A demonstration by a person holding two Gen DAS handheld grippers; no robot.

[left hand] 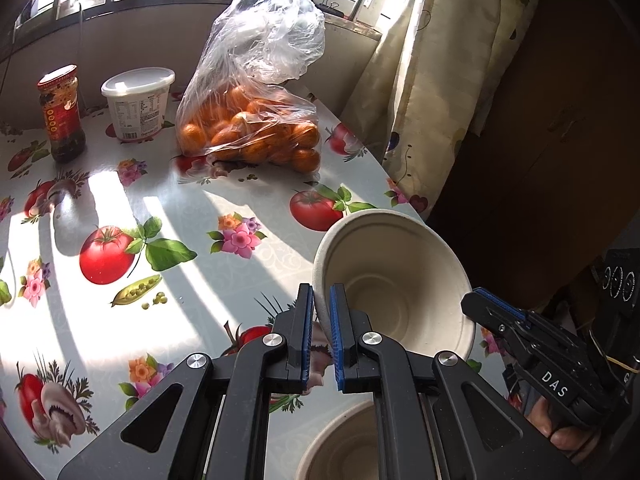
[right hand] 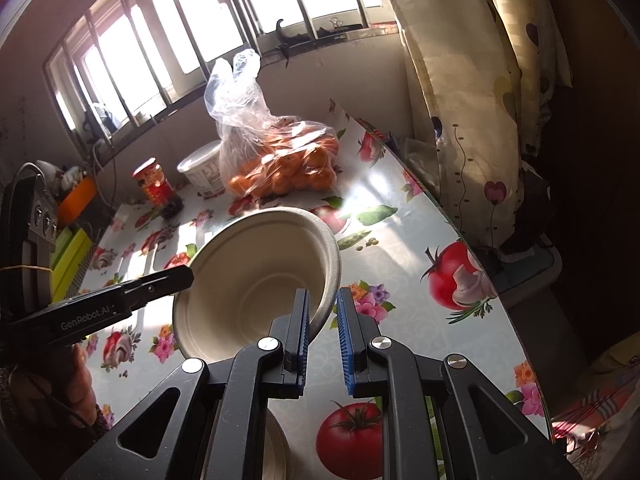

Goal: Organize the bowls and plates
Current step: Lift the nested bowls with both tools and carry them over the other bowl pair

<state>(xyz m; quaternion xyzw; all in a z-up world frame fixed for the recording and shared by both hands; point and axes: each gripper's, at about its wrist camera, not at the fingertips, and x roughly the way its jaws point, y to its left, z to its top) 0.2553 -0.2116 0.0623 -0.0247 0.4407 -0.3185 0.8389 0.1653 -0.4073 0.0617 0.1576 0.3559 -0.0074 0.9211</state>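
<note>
Both claws pinch one paper bowl [left hand: 394, 280] by opposite rims, holding it tilted above the table [left hand: 192, 216]: the left gripper [left hand: 321, 320] on one edge, the right gripper [right hand: 323, 320] on the other. A second bowl [left hand: 340, 444] sits below.

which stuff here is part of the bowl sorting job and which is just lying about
Job:
- held bowl, both tools clamped on its rim
- second bowl below on the table
- left tool
- right tool

Lying about:
- bag of oranges
- sauce jar
- white tub
</note>
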